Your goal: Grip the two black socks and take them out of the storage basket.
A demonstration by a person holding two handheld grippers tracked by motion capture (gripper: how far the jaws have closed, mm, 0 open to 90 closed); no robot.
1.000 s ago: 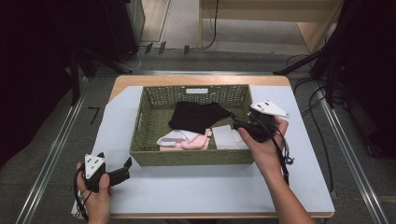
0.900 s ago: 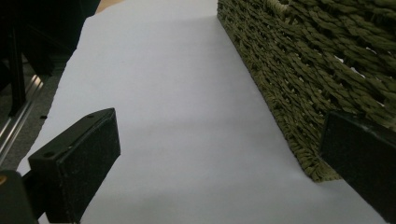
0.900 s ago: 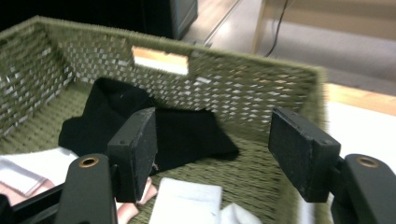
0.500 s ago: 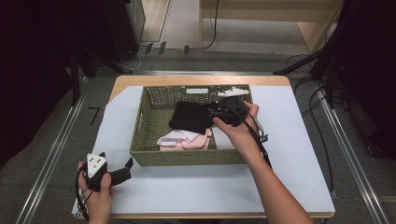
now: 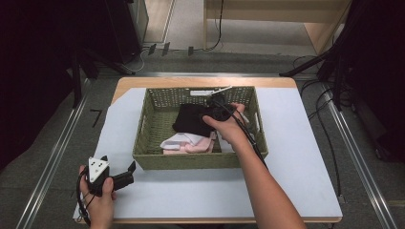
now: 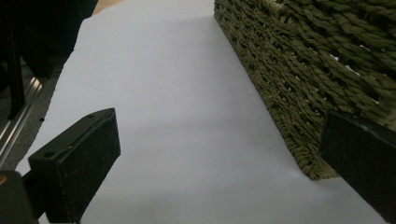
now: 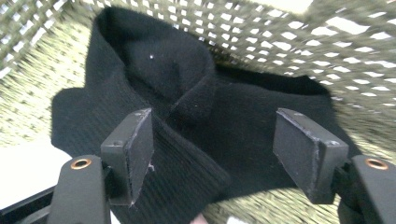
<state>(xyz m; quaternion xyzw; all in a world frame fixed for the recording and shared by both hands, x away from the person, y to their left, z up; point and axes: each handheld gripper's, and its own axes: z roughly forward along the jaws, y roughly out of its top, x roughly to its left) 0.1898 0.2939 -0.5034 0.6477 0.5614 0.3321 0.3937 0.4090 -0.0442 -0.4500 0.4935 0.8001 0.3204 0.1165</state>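
Note:
A green woven basket (image 5: pixel 198 161) stands mid-table on a white sheet (image 5: pixel 296 143). Inside it lie a black knitted cloth (image 5: pixel 188 119), a pink cloth (image 5: pixel 198 145) and a white cloth (image 5: pixel 176 140). My right gripper (image 5: pixel 210 110) reaches into the basket from the right and hovers just above the black cloth (image 7: pixel 159 60); its jaws (image 7: pixel 215 121) stand open with the cloth's folds beneath them, not pinched. My left gripper (image 5: pixel 129 172) rests low near the table's front left corner, open and empty (image 6: pixel 219 130), pointing along the basket's wall (image 6: pixel 303 60).
The white sheet (image 6: pixel 163 93) covers most of the wooden table, with bare room left and right of the basket. Cables (image 5: pixel 329 138) trail past the table's right side. Metal floor rails (image 5: pixel 52 157) run along both sides, and dark stands sit behind.
My right hand has swung left from above the basket's right rim into the basket and sunk toward the black cloth. The left gripper has stayed where it was.

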